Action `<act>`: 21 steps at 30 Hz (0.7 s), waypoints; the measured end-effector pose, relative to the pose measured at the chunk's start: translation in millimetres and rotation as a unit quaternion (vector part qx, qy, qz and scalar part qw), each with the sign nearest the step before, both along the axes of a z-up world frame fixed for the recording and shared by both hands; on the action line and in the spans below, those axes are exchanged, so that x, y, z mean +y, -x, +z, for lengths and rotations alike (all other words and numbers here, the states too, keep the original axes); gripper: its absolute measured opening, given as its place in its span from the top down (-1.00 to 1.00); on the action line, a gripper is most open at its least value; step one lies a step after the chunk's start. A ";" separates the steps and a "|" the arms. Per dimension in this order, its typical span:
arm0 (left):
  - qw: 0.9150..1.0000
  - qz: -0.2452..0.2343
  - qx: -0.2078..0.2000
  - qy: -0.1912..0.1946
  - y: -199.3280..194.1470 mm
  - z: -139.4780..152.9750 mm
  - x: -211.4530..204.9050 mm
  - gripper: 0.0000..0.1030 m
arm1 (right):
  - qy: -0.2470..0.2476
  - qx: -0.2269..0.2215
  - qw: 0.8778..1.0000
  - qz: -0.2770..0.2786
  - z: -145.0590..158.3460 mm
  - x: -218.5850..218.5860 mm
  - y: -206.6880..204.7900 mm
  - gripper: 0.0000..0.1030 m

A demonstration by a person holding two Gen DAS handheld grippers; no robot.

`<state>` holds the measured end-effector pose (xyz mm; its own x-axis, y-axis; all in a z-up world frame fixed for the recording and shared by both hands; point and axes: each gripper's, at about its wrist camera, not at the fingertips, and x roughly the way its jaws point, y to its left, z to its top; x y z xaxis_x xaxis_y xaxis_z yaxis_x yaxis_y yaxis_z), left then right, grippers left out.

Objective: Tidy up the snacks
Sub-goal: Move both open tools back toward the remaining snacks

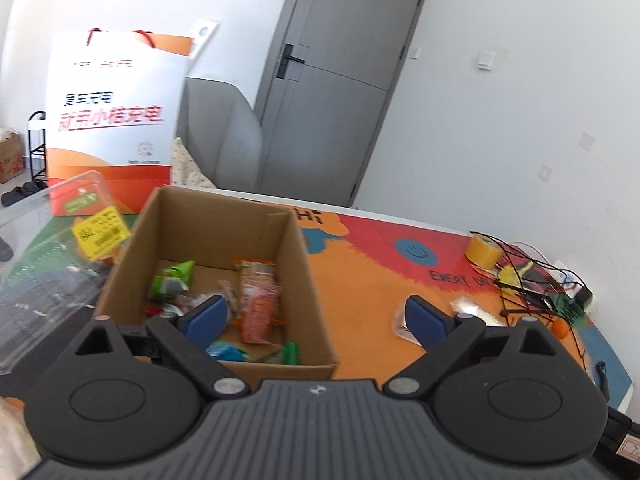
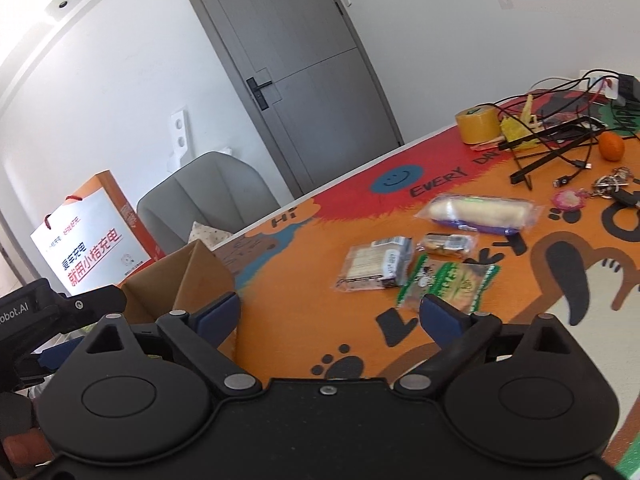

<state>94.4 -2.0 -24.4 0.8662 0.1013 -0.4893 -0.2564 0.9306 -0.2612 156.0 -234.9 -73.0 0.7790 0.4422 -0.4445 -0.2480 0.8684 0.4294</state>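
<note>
Left gripper [image 1: 316, 314]: mine, jaws spread wide, nothing between the pads; it hangs over the near right corner of the cardboard box [image 1: 308, 280].
Right gripper [image 2: 330, 316]: mine, jaws equally wide and empty, over the orange table mat [image 2: 288, 300], just right of the box corner.
Box contents: an orange packet [image 1: 258, 300] propped upright, a green packet [image 1: 174, 278] at the back left, teal and green wrappers at the near wall.
Snacks outside the box: a green-striped packet [image 2: 450, 284] nearest my right pads, a clear-wrapped cracker pack [image 2: 378, 264] beside it, a small dark-labelled pack [image 2: 448, 244] behind, and a long bread roll [image 2: 480, 212] farthest.
Box surroundings: clear plastic tray [image 1: 52, 264] on its left, orange-white paper bag [image 1: 112, 120] behind.
Far table end: tape roll [image 2: 478, 122], cables, an orange [image 2: 611, 146], keys.
</note>
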 end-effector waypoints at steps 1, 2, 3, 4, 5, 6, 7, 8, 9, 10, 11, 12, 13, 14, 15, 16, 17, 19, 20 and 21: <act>1.000 -0.004 0.001 0.000 -2.2 -0.6 -3.6 -0.85 | 0.001 0.000 1.000 -0.003 -0.3 -3.4 0.2 -0.89; 1.000 -0.008 0.001 0.000 -4.5 -1.3 -7.0 -0.85 | 0.003 0.000 1.000 -0.006 -0.6 -6.7 0.1 -0.90; 1.000 -0.012 0.002 0.000 -6.9 -1.8 -10.4 -0.85 | 0.004 0.000 1.000 -0.009 -0.8 -9.9 0.0 -0.90; 1.000 -0.016 0.003 -0.001 -9.4 -2.1 -13.9 -0.85 | 0.004 0.000 1.000 -0.012 -1.1 -13.1 -0.4 -0.90; 1.000 -0.020 0.003 -0.002 -11.5 -2.2 -17.7 -0.85 | 0.004 0.000 1.000 -0.015 -1.2 -16.2 -0.8 -0.90; 1.000 -0.025 0.003 -0.003 -13.7 -2.3 -21.4 -0.85 | 0.004 0.001 1.000 -0.018 -1.4 -19.4 -1.2 -0.90; 1.000 -0.029 0.003 -0.006 -16.1 -2.4 -25.2 -0.85 | 0.004 0.000 1.000 -0.022 -1.6 -22.4 -1.5 -0.90; 0.999 -0.033 0.003 -0.007 -18.4 -2.4 -28.5 -0.85 | 0.005 0.000 1.000 -0.026 -1.7 -25.1 -1.9 -0.90; 0.999 -0.038 0.003 -0.008 -20.4 -2.7 -32.0 -0.85 | 0.006 0.000 1.000 -0.029 -2.3 -27.6 -2.5 -0.90; 0.999 -0.041 0.003 -0.009 -22.7 -3.0 -35.6 -0.85 | 0.006 0.000 0.999 -0.031 -3.2 -30.1 -3.2 -0.90; 0.999 -0.044 0.005 -0.011 -25.2 -3.6 -39.0 -0.85 | 0.006 0.001 0.999 -0.034 -4.3 -32.6 -4.3 -0.90; 0.999 -0.047 0.006 -0.012 -27.5 -4.0 -41.9 -0.85 | 0.005 0.002 0.999 -0.036 -5.7 -35.0 -5.4 -0.90; 0.999 -0.051 0.007 -0.014 -29.9 -4.5 -45.1 -0.85 | 0.005 0.004 0.999 -0.039 -7.3 -37.3 -6.6 -0.90; 0.998 -0.053 0.007 -0.016 -31.9 -5.2 -48.0 -0.85 | 0.005 0.006 0.999 -0.040 -9.0 -39.6 -7.8 -0.90; 0.998 -0.056 0.009 -0.019 -34.7 -5.9 -50.9 -0.85 | 0.005 0.007 0.999 -0.042 -11.1 -42.0 -9.2 -0.90; 0.998 -0.059 0.010 -0.022 -36.9 -6.7 -53.6 -0.85 | 0.005 0.009 0.999 -0.045 -13.1 -44.3 -10.5 -0.90; 0.998 -0.062 0.012 -0.024 -39.4 -7.3 -55.9 -0.85 | 0.005 0.011 0.999 -0.047 -15.0 -46.6 -11.8 -0.90; 0.998 -0.063 0.017 -0.026 -44.2 -9.4 -59.5 -0.85 | 0.005 0.015 0.999 -0.051 -18.6 -52.2 -14.6 -0.90; 0.997 -0.064 0.020 -0.026 -47.3 -10.7 -61.3 -0.85 | 0.004 0.017 0.998 -0.054 -20.4 -55.0 -16.2 -0.90; 0.997 -0.067 0.022 -0.025 -50.3 -12.0 -63.0 -0.85 | 0.002 0.019 0.998 -0.056 -22.2 -57.7 -18.0 -0.90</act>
